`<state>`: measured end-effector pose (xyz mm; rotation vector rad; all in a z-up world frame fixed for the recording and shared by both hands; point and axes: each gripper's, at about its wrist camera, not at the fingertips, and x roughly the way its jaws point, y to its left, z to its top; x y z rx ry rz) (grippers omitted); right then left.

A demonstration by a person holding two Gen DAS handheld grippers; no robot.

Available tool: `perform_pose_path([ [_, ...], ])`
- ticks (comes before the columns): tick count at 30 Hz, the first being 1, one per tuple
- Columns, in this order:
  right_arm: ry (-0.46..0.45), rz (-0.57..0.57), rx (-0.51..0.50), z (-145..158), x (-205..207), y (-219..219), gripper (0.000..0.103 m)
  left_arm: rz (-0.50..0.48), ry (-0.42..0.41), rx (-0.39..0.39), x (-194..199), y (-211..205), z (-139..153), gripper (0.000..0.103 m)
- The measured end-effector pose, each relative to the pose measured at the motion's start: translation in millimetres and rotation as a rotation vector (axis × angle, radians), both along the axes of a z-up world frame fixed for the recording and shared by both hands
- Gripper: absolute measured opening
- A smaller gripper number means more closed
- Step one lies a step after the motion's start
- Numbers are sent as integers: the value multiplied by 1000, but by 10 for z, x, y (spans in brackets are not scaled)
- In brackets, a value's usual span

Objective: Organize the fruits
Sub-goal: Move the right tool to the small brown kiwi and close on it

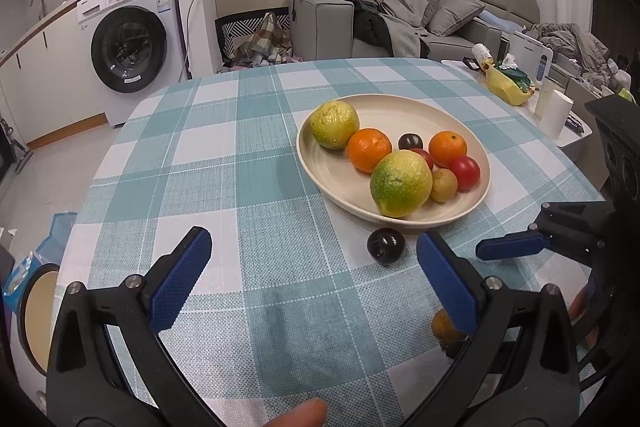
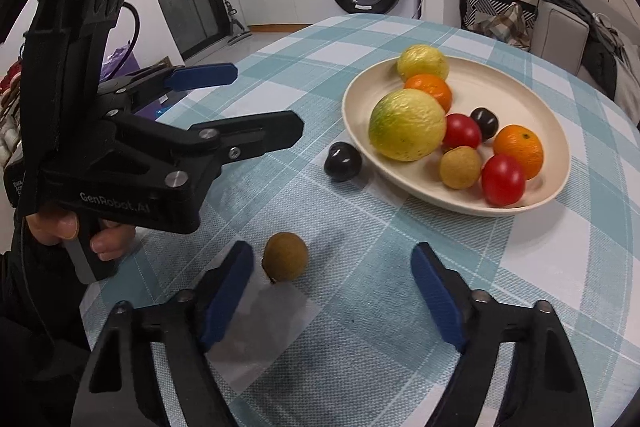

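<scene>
A cream plate (image 1: 400, 111) (image 2: 480, 87) holds two yellow-green citrus, two oranges, two red tomatoes, a dark plum and a small brown fruit. A second dark plum (image 1: 386, 246) (image 2: 343, 161) lies on the checked cloth just in front of the plate's rim. A loose brown fruit (image 2: 285, 257) (image 1: 442, 325) sits on the cloth between the fingers of my right gripper (image 2: 334, 283), close to the left pad and not pressed. That gripper is open. My left gripper (image 1: 316, 267) (image 2: 268, 99) is open and empty, to the left of the plum.
The round table's edge curves close on the left, with floor and a washing machine (image 1: 128, 47) beyond. A side table at the right carries a white roll (image 1: 554, 115) and a yellow bag (image 1: 504, 87). A person's hand (image 2: 80, 231) grips the left tool's handle.
</scene>
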<state>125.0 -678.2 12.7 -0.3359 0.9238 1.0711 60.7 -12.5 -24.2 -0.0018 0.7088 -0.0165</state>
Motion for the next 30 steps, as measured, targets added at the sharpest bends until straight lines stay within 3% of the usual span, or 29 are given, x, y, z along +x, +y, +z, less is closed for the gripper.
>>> perform_pose_path([
  [3,11,12,6,-13,-12,18,77,1,6,-1,12,3,-20,102],
  [11,21,47,25,-12,-57,36,44,-7,14,4,19,-30,-48,102],
  [19,25,89,30,-13,-131,57,25,-7,17,3,23,-43,-59,102],
  [30,-6,2,34,65,15,-81,25,-15,51,-10,73,-68,-153,102],
])
